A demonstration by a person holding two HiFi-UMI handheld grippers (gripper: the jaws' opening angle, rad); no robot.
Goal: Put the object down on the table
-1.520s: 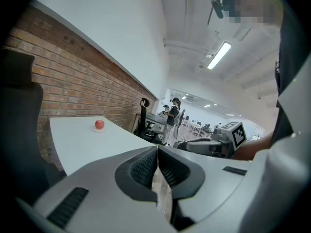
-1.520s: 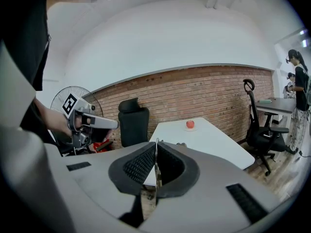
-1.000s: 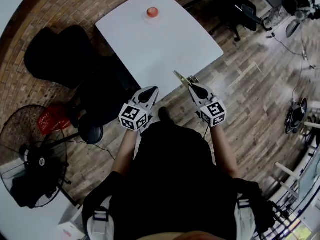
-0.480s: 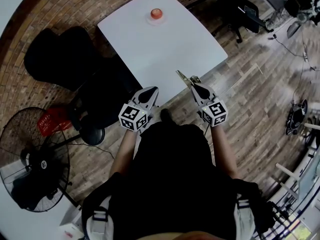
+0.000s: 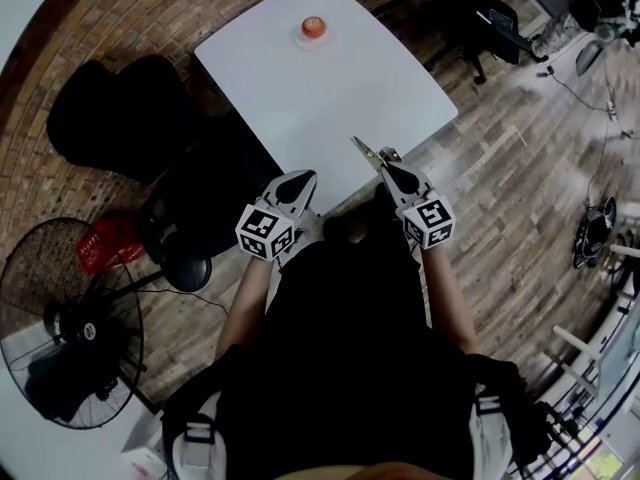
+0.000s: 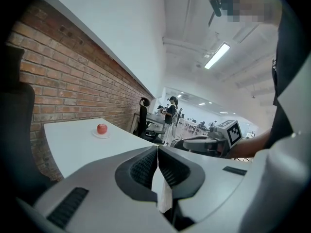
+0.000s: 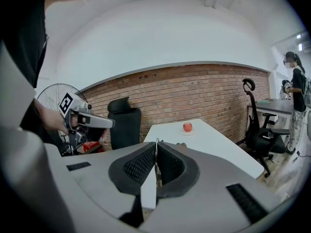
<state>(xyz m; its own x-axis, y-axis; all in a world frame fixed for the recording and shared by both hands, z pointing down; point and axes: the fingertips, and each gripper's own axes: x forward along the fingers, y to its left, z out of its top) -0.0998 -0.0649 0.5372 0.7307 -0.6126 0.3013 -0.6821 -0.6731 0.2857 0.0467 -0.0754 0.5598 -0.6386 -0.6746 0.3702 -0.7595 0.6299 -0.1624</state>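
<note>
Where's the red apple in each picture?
Head view: apple near the top, at the table's far end.
Left gripper view: apple left of middle, on the table.
Right gripper view: apple just right of middle.
Shared landmark: the white table under it.

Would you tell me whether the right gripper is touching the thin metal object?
Touching. In the right gripper view the right gripper is shut on the thin metal object, which lies pinched between its pads.
</note>
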